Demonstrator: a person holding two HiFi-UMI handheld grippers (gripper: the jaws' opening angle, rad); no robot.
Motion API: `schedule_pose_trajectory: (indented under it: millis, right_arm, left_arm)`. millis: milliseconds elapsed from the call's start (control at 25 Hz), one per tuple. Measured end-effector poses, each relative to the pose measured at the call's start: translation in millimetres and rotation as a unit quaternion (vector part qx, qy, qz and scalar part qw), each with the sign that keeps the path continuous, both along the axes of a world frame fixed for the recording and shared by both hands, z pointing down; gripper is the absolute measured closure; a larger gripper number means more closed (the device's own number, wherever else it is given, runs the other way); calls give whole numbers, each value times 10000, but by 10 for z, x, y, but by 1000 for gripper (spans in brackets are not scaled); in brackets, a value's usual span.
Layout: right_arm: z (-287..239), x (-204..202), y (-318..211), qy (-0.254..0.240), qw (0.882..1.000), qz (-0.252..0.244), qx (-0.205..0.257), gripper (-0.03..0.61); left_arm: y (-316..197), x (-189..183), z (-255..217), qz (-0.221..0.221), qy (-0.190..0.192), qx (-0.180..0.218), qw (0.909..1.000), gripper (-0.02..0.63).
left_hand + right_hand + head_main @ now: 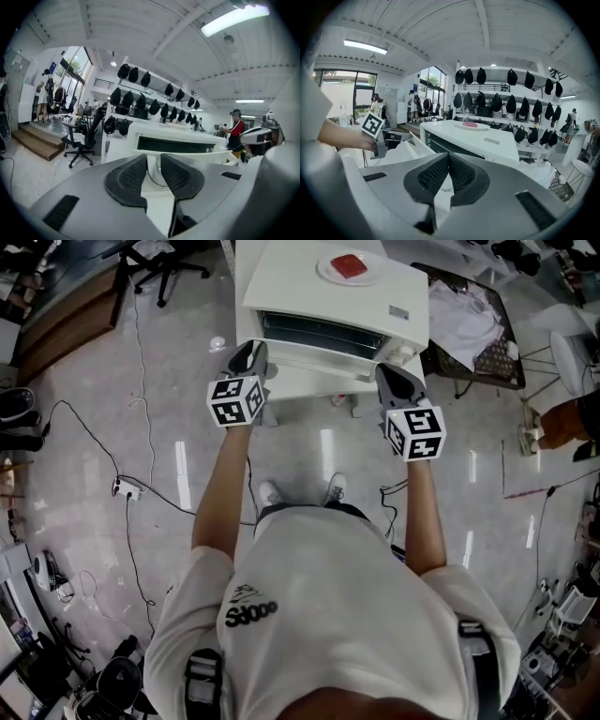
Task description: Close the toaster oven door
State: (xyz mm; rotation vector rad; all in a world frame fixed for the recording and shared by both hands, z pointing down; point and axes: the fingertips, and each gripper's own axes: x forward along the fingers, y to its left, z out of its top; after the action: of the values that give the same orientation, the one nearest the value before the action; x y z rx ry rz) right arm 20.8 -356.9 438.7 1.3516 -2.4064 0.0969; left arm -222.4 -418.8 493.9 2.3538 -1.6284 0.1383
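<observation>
Standing ahead of the person, toaster oven [328,296] was white, front facing them. Toaster oven door [319,379] hung open, folded out flat towards the person. Left hand-held gripper [251,354] sat at the door's left front corner, jaws part closed and pressed on the white door handle [153,171]. Right hand-held gripper [394,376] sat at the door's right front corner, pads meeting at the tips, nothing clearly between them. Plate [328,273] rested on the oven's top near its far edge, red item [350,265] on it.
</observation>
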Motion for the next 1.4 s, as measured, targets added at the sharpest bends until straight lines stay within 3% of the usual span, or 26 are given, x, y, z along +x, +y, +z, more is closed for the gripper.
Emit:
schedule_pose_trajectory:
  millis: [280,720,1160,1400]
  right_arm:
    - [-3,111,-145,-46,9997,219,-31,569]
    - [11,361,-171,80,9990,448,-36,569]
    - [-100,416,-38,74,9988,469,102,569]
    - [-346,382,9,44,9985,386,387,569]
  left_arm:
    - [-410,26,-174,-62,509,4,9987,506]
    - [-686,63,-250,-282,743,42,9968,508]
    - [-605,19,-340,-92,442,152,9989,500]
    - [-297,-104,-592,47,-113,280,9995,525]
